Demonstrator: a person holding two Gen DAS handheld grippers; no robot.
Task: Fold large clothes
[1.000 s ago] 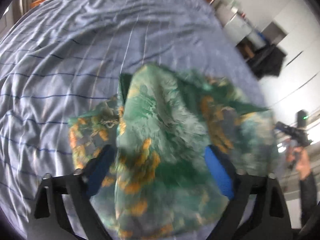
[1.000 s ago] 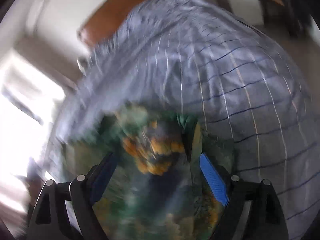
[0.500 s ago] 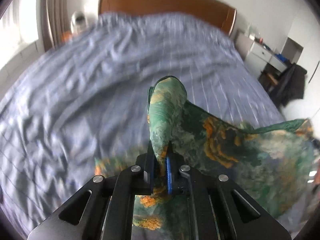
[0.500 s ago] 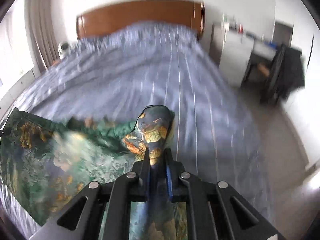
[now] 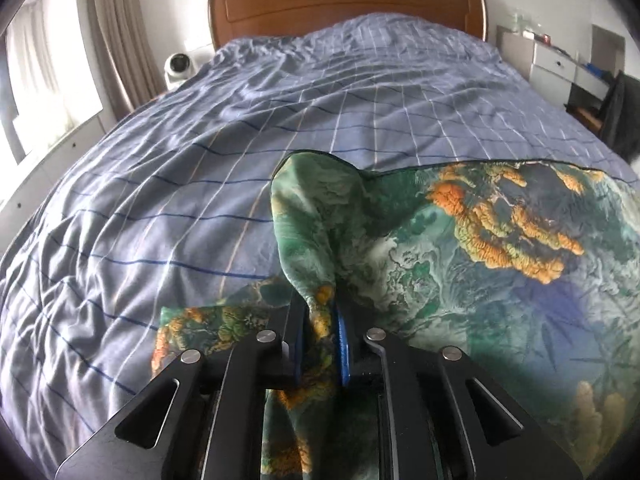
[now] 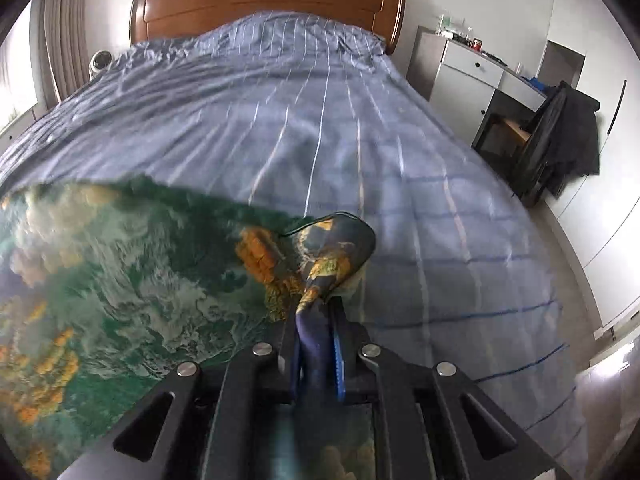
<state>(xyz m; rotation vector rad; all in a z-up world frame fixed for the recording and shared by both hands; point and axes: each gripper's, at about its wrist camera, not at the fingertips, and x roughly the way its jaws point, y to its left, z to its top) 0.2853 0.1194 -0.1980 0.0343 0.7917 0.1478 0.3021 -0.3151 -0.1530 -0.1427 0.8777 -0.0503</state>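
Observation:
A large green garment with orange and blue print [image 5: 500, 248] hangs stretched between my two grippers above the foot of the bed. My left gripper [image 5: 320, 320] is shut on one bunched corner of it; the cloth spreads out to the right. My right gripper [image 6: 316, 320] is shut on the other bunched corner, and the garment [image 6: 120, 280] spreads out to the left. The part below the fingers is hidden.
A bed with a blue checked duvet [image 5: 320, 100] and a brown wooden headboard [image 6: 264, 0] fills the view ahead. A white dresser [image 6: 472, 76] and a chair draped with dark clothes [image 6: 560, 136] stand on the right. A window with curtains [image 5: 52, 60] is on the left.
Both grippers were open over the crumpled garment a second ago. They have shut on its corners, lifted it off the bed and spread it apart between them.

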